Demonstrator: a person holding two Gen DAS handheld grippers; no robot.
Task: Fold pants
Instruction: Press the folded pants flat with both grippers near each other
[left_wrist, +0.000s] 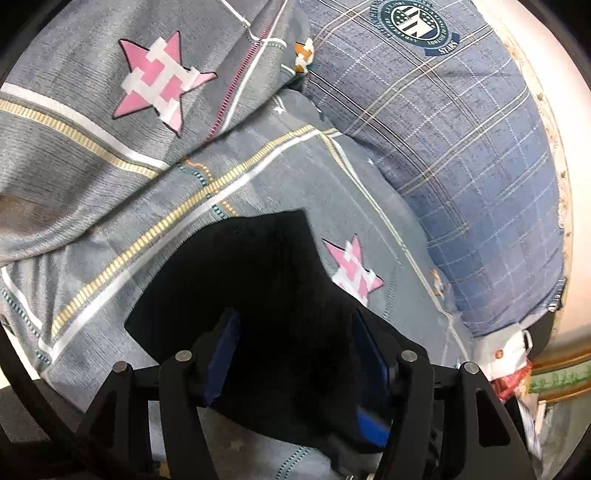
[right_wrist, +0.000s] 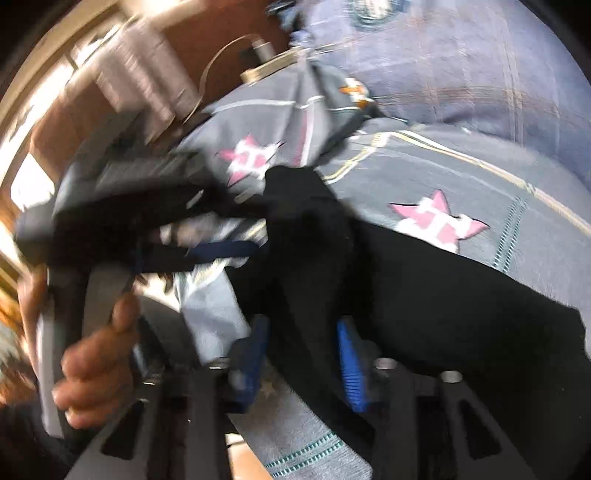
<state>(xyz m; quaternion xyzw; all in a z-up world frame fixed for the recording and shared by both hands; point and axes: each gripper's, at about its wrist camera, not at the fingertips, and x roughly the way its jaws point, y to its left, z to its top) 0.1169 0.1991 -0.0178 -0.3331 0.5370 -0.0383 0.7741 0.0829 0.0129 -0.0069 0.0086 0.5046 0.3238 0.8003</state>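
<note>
Two bedding items fill both views: we see a grey quilt with pink stars and, beyond it, a blue plaid pillow butted against its far edge. Open quilt surface extends left of and beyond the pants. They are black, bunched, and draped across the quilt, one corner pointing away. Our left gripper has its blue pads spread, fabric lying between them. Our right gripper also straddles the cloth; blur prevents confirming its grip. A round pillow crest reads "STARS".
</note>
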